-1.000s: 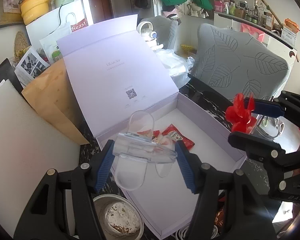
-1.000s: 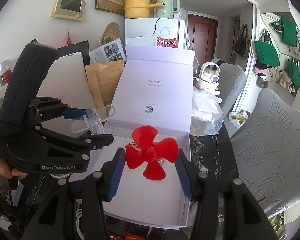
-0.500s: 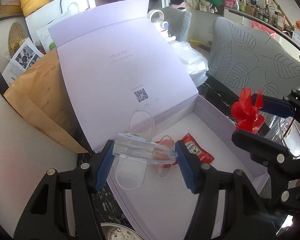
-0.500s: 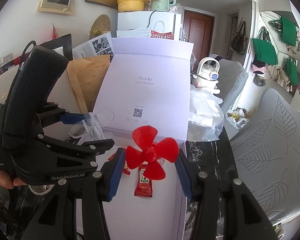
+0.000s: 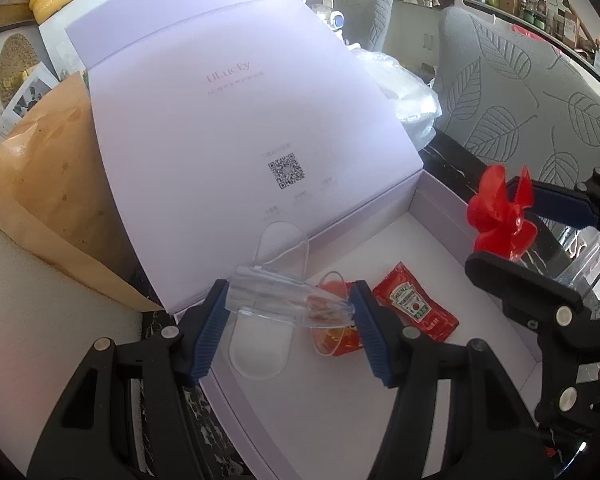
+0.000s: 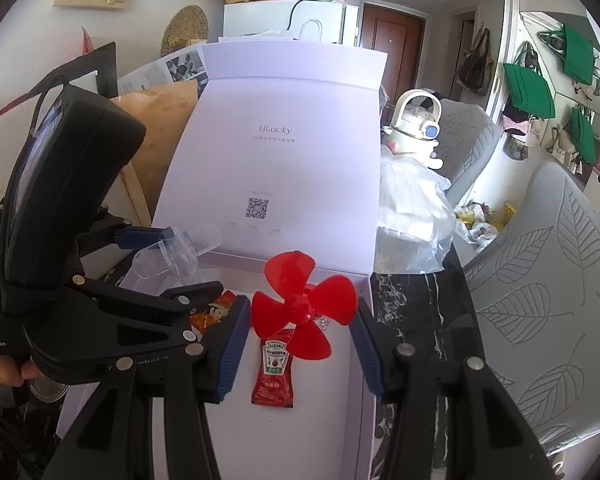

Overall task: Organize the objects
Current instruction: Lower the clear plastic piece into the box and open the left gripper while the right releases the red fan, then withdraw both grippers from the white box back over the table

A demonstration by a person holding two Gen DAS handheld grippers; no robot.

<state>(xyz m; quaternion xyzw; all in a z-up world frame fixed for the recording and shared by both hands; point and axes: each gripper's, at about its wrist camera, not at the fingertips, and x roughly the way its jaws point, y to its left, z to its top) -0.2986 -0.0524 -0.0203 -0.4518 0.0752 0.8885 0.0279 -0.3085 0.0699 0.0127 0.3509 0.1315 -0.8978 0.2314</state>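
Note:
My left gripper is shut on a clear plastic propeller, held over the near left part of an open white box. My right gripper is shut on a red plastic propeller, also seen at the right of the left wrist view as the red propeller. It hangs above the box's right side. On the box floor lie a red ketchup sachet and an orange snack packet. The clear propeller and left gripper show at the left of the right wrist view.
The box lid stands upright behind the box. A brown paper bag leans to its left. A white plastic bag and a bottle sit to the right. Grey leaf-pattern chairs stand beyond the dark marble table.
Both grippers moved forward and down over the box with their propellers. The box and lid now loom larger, and the sachets lie right below the fingers.

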